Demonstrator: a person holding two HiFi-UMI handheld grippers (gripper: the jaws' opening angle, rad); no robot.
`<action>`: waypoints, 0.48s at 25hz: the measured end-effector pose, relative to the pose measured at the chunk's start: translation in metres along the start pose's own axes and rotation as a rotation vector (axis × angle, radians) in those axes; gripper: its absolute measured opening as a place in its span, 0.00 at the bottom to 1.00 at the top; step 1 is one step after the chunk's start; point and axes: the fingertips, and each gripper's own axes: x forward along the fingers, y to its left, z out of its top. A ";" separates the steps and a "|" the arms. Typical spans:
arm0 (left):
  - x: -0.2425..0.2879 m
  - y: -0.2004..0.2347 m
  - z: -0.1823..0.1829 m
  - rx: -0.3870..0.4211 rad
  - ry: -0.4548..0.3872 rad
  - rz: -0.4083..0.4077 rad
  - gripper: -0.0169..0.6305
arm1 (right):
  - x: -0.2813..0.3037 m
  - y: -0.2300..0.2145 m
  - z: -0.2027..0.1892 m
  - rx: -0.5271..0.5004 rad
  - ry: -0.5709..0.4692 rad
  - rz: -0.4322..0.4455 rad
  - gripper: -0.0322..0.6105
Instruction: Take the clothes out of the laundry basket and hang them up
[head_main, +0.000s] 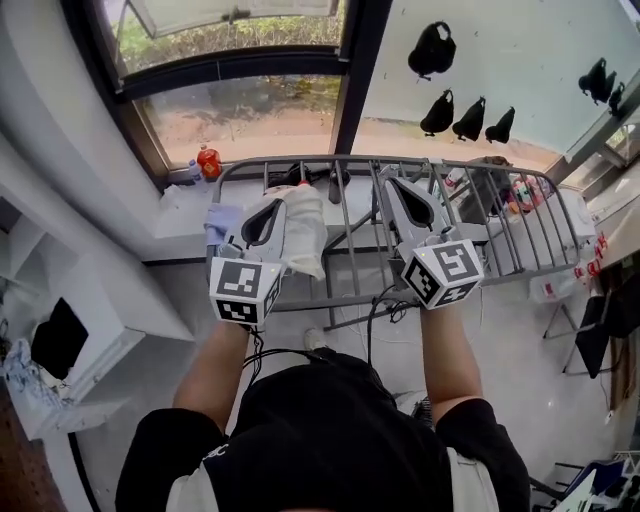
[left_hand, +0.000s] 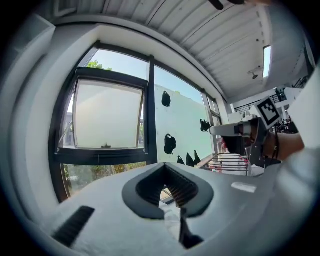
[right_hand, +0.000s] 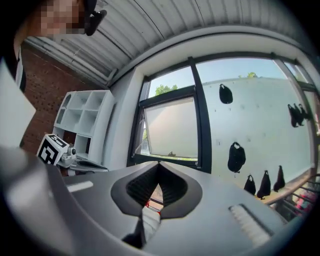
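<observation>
Both arms (head_main: 215, 365) stretch forward, level above the drying rack (head_main: 520, 250). The left gripper (head_main: 283, 200) has its fingers pinching a white garment (head_main: 303, 235) over the rack's left part. The right gripper (head_main: 390, 185) has its fingers pressed together beside it.

Cloth (head_main: 303, 235) above rack's (head_main: 500, 230) left end; window (head_main: 240, 110) behind rack.

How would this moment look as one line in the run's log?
step: hanging clothes | left gripper: shut on white garment | right gripper: shut | both above drying rack
</observation>
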 end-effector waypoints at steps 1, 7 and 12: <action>-0.009 -0.005 0.004 0.003 -0.009 -0.004 0.03 | -0.014 0.006 0.006 -0.005 -0.017 -0.024 0.07; -0.047 -0.053 0.004 0.016 -0.015 -0.086 0.03 | -0.093 0.036 0.005 -0.047 -0.021 -0.179 0.07; -0.055 -0.099 -0.006 -0.030 0.009 -0.195 0.04 | -0.143 0.041 -0.009 -0.044 0.011 -0.279 0.07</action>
